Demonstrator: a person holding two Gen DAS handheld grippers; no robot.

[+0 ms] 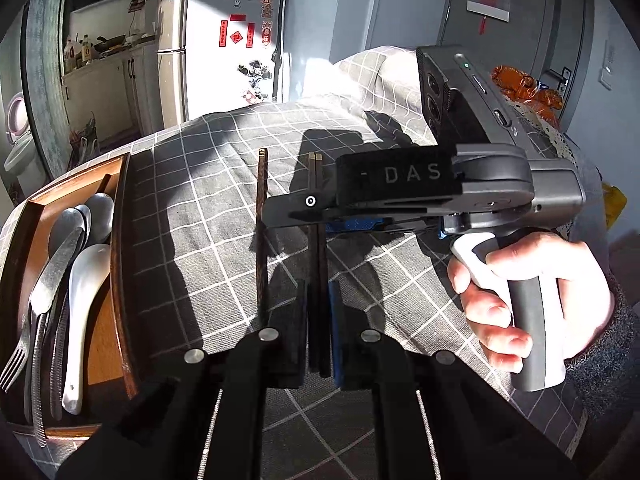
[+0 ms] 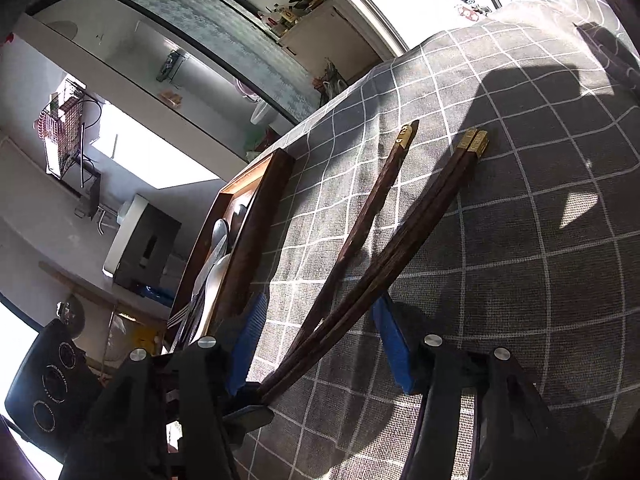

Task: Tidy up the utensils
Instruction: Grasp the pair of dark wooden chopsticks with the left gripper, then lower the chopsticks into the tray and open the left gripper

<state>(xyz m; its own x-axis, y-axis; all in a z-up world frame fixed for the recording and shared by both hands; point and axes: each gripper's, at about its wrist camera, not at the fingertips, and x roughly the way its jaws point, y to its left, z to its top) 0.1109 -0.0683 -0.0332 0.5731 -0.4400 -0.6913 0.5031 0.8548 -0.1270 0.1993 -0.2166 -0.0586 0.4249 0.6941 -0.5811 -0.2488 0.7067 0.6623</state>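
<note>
Three dark wooden chopsticks with brass ends lie on the grey checked tablecloth: a pair and a single one to its left. My left gripper is closed on the near ends of the pair. My right gripper reaches in from the right, across the pair's middle. In the right wrist view the right gripper is open, its blue pads either side of the pair and the single chopstick. The wooden tray at the left holds spoons, a knife and a fork.
In the tray lie a white ceramic spoon, metal spoons, a serrated knife and a fork. The table edge curves behind the tray. A fridge stands beyond the table.
</note>
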